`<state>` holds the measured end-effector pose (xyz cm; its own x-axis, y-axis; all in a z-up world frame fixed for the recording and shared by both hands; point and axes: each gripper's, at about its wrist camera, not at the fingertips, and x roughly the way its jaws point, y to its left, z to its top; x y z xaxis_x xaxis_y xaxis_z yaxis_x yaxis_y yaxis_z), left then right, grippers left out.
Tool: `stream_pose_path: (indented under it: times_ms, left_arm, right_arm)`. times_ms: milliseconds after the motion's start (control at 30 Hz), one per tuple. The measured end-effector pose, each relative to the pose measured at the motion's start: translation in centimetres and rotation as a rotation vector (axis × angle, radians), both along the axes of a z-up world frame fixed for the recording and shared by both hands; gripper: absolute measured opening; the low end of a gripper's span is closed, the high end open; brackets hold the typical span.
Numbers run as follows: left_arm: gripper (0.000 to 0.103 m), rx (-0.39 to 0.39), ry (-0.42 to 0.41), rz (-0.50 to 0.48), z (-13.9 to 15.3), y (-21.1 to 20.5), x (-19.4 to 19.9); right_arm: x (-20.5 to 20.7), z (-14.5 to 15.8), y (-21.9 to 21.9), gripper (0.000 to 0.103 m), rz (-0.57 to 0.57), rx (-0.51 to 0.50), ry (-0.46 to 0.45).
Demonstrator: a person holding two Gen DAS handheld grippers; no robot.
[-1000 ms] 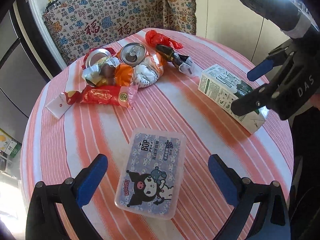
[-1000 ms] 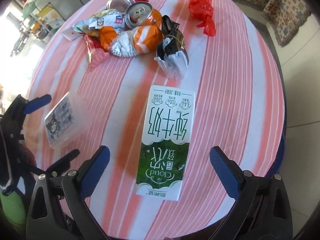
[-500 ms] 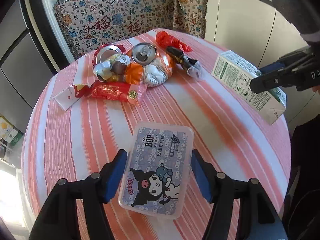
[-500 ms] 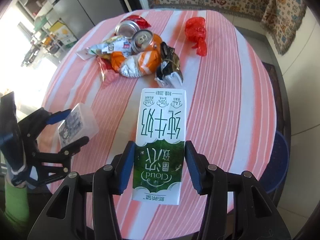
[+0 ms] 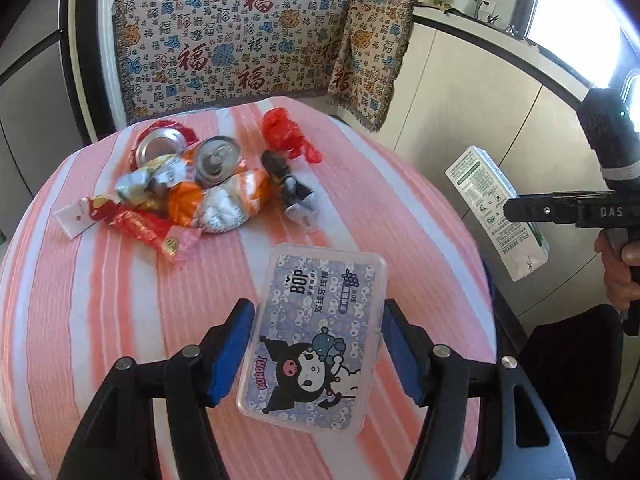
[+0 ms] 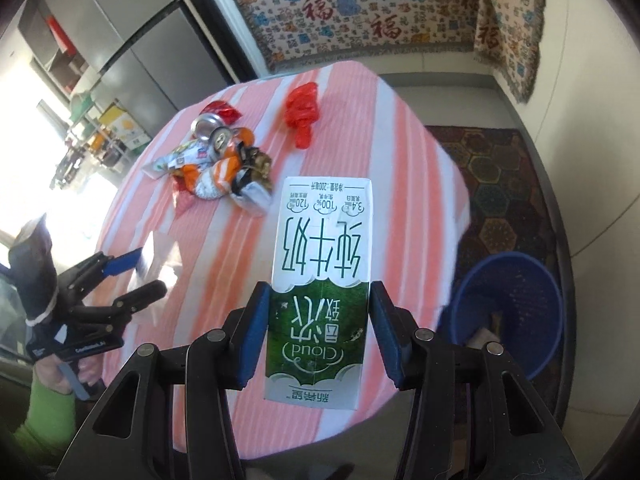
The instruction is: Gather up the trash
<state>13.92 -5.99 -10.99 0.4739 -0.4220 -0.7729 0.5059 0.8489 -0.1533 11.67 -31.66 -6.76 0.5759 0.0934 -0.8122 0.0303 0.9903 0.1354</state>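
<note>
My left gripper [image 5: 316, 344] is shut on a clear plastic box with a cartoon lid [image 5: 316, 332] and holds it above the round striped table [image 5: 100, 320]. My right gripper [image 6: 318, 316] is shut on a green-and-white milk carton [image 6: 320, 264], lifted off the table; the carton also shows in the left wrist view [image 5: 496, 212]. A pile of two crushed cans and snack wrappers [image 5: 192, 188] lies at the table's far side, with a red plastic bag [image 5: 286, 132] and a dark wrapper [image 5: 296, 192] beside it.
A blue mesh waste basket [image 6: 516, 308] stands on the floor to the right of the table, below the carton's right side. A patterned cloth covers the counter behind [image 5: 248, 48]. A fridge [image 6: 132, 52] stands far left. A rug [image 6: 500, 168] lies by the basket.
Both grippers closed from wide open, the left on the plastic box and the right on the milk carton. Both then lifted their objects off the table and pulled back.
</note>
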Motion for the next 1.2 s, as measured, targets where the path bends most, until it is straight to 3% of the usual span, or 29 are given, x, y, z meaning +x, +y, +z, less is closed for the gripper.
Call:
stream_pose_path:
  times_ms: [200, 333, 667, 867, 1200]
  left_arm:
    - [0.066, -0.045, -0.016, -0.128, 1.7, -8.7, -0.7]
    - [0.066, -0.08, 0.002, -0.204, 1.5, -15.8, -0.9]
    - [0.066, -0.1, 0.112, -0.304, -4.1, -30.1, 0.5]
    - [0.066, -0.084, 0.172, -0.278, -8.1, -34.3, 2.1]
    - [0.066, -0.035, 0.195, -0.274, -11.5, -37.8, 3.6]
  right_arm:
    - [-2.4, 0.4, -8.5, 0.051, -0.164, -0.103, -0.017]
    - [-3.3, -0.8, -13.6, 0.051, -0.247, -0.109, 0.002]
    - [-3.8, -5.2, -23.2, 0.051, -0.387, -0.044, 0.06]
    - [-3.5, -6.7, -26.4, 0.051, -0.415, 0.003, 0.062]
    - [-1.9, -9.5, -29.6, 0.052, -0.449, 0.076, 0.08]
